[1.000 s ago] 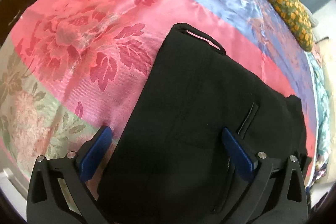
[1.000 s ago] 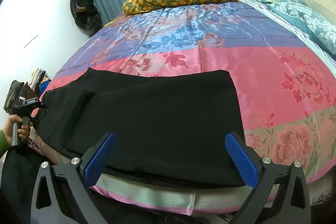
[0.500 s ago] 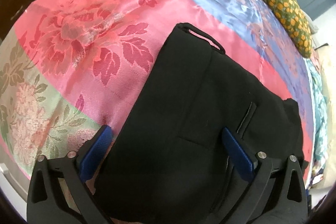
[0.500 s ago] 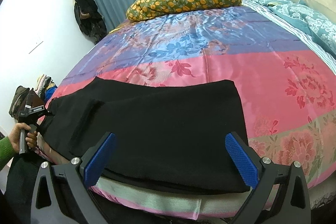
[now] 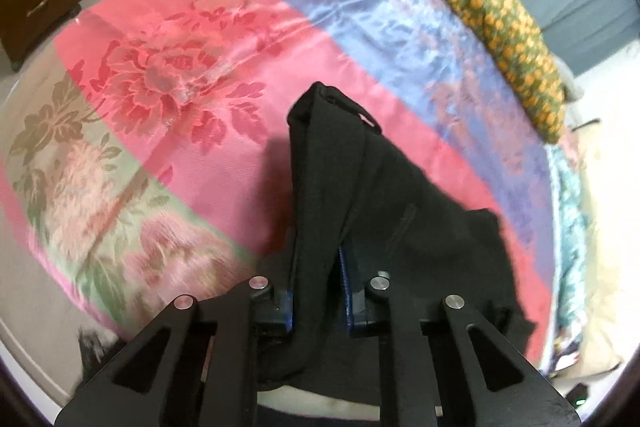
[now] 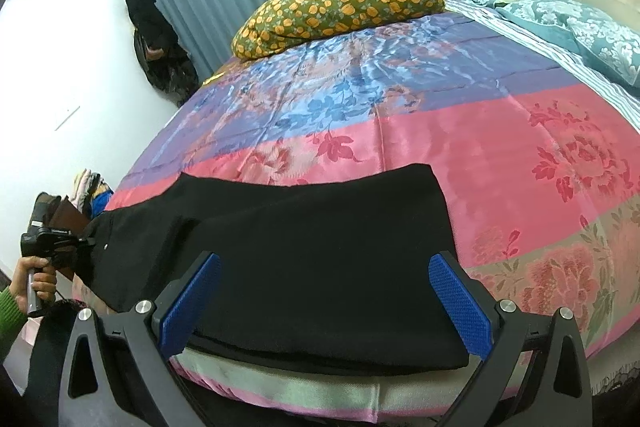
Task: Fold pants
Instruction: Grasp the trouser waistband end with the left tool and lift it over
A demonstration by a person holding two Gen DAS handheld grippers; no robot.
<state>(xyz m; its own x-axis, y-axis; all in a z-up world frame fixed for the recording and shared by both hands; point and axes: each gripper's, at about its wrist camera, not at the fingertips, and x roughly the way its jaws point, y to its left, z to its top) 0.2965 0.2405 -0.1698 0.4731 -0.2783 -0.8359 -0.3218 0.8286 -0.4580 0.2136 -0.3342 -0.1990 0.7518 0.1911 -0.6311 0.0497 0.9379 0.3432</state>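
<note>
The black pants (image 6: 312, 263) are lying on the bed (image 6: 500, 163), along its near edge, their long axis running side to side along that edge. In the right wrist view, at the pants' left end, the left tongs (image 6: 86, 241) are pinching the fabric, and a hand (image 6: 38, 281) in a green sleeve is gripping their handle. In the left wrist view, the left tongs (image 5: 318, 297) are pressed together on a raised ridge of the pants (image 5: 384, 195), which is lifting off the bed (image 5: 180, 75) and pointing away toward the bed's middle. At the pants' right end, the squared-off edge is lying flat, and the right tongs (image 6: 324, 297) are spread wide just above the cloth, gripping nothing. A yellow-flowered pillow (image 6: 340, 9) is resting at the far side of the bed from the pants.
</note>
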